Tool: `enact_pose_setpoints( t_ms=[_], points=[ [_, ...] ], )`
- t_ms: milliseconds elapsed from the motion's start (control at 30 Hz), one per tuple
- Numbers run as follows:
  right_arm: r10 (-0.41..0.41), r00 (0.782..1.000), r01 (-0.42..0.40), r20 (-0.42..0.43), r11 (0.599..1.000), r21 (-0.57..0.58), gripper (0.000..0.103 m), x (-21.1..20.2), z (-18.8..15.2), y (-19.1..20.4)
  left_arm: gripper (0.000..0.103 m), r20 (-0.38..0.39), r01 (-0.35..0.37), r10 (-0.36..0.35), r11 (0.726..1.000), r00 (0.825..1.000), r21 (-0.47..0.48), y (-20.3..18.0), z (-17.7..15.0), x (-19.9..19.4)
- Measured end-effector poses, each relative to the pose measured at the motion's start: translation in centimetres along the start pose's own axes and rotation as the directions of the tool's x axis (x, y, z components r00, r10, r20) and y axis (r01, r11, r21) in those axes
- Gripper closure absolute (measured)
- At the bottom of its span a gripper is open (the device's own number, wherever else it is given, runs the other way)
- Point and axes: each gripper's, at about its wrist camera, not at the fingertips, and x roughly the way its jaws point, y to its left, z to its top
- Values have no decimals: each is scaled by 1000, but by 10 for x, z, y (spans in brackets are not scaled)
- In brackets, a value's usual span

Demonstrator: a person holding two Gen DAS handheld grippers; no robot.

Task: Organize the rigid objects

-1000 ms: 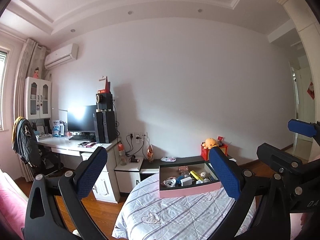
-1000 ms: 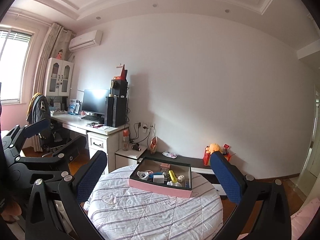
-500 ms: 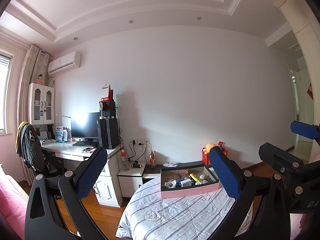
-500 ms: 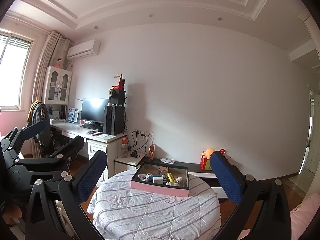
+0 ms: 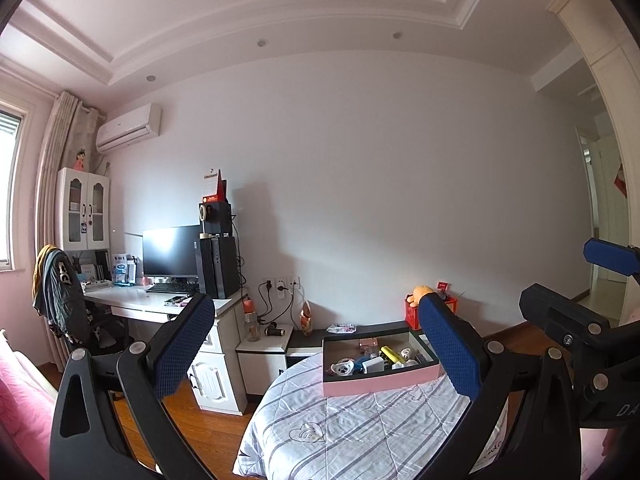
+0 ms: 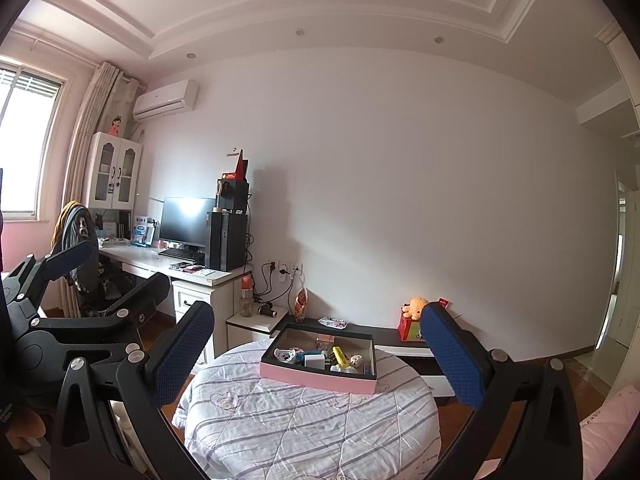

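Far left there's a desk (image 6: 156, 262) with a monitor (image 6: 186, 220) and PC tower (image 6: 226, 242), then a little side cabinet (image 6: 256, 322). Pink box (image 6: 316, 378) full of small stuff sits on the round quilted table (image 6: 308, 420), nothing blocking it. Left gripper (image 5: 316, 344) and right gripper (image 6: 318, 354) both spread wide, holding nothing, well short of it

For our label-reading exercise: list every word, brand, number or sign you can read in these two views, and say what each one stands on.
"DA": pale letters cut off by the picture edge, on the right gripper's black body.
Red calendar on the speaker: print too small.
Blue-and-white box on the desk: blurred.
Red box by the plush toy: blurred.
Air conditioner: logo unreadable.
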Motion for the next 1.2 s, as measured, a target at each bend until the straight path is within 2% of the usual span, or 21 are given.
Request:
enact_pose_setpoints(
  t_ms=[1200],
  points=[
    [-5,1000,5,-5,1000,-8,0,3,-1,0,0,4,-1,1,1000,1000,2,-2,-4,-1]
  ],
)
